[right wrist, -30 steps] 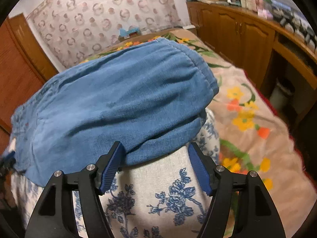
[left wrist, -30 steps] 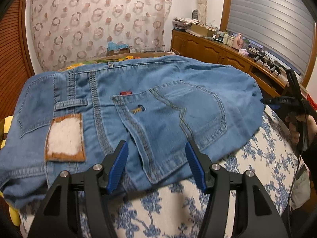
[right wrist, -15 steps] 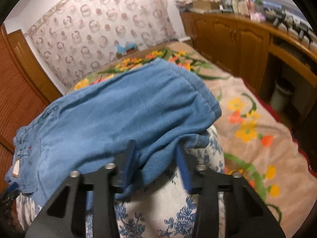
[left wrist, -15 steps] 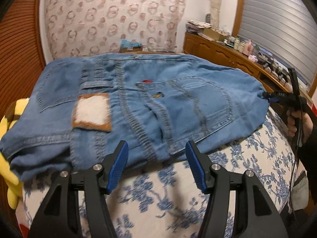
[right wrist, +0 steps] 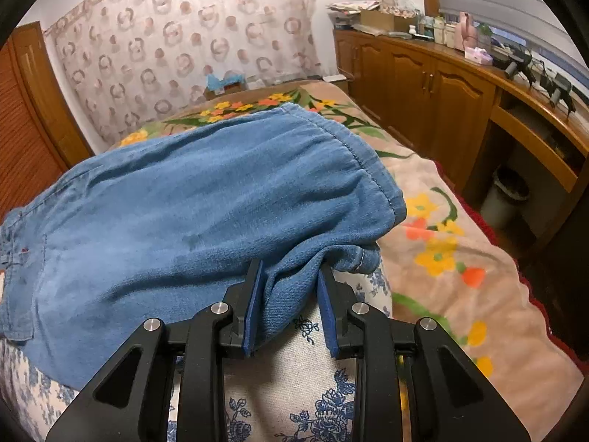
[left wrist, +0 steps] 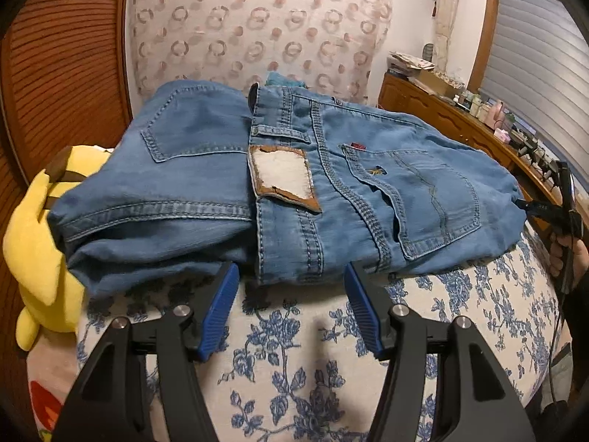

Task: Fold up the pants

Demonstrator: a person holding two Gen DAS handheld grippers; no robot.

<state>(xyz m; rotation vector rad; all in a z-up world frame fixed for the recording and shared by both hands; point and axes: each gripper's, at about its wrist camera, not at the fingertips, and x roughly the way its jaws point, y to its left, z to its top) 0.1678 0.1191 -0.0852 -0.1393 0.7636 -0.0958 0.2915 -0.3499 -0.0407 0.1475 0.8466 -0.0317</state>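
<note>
Blue denim pants [left wrist: 331,191] lie folded on a white cushion with blue flowers [left wrist: 287,350], back pockets and a brown-edged label up. My left gripper [left wrist: 291,305] is open and empty, just short of the waistband edge. In the right wrist view the pants [right wrist: 191,206] drape over the same cushion [right wrist: 294,386]. My right gripper [right wrist: 289,305] is shut on a bunched fold of the pants near the hem corner. The right gripper also shows at the pants' far right end in the left wrist view [left wrist: 545,208].
A yellow plush toy [left wrist: 40,243] lies at the left beside the pants. A floral bedspread [right wrist: 460,258] covers the bed to the right. Wooden cabinets [right wrist: 423,84] with clutter line the right wall, with a bin [right wrist: 504,199] below. A wooden door [left wrist: 62,73] stands at the left.
My right gripper closed from open onto the pants' edge. My left gripper drew back and swung left; the waistband and the plush toy came into view.
</note>
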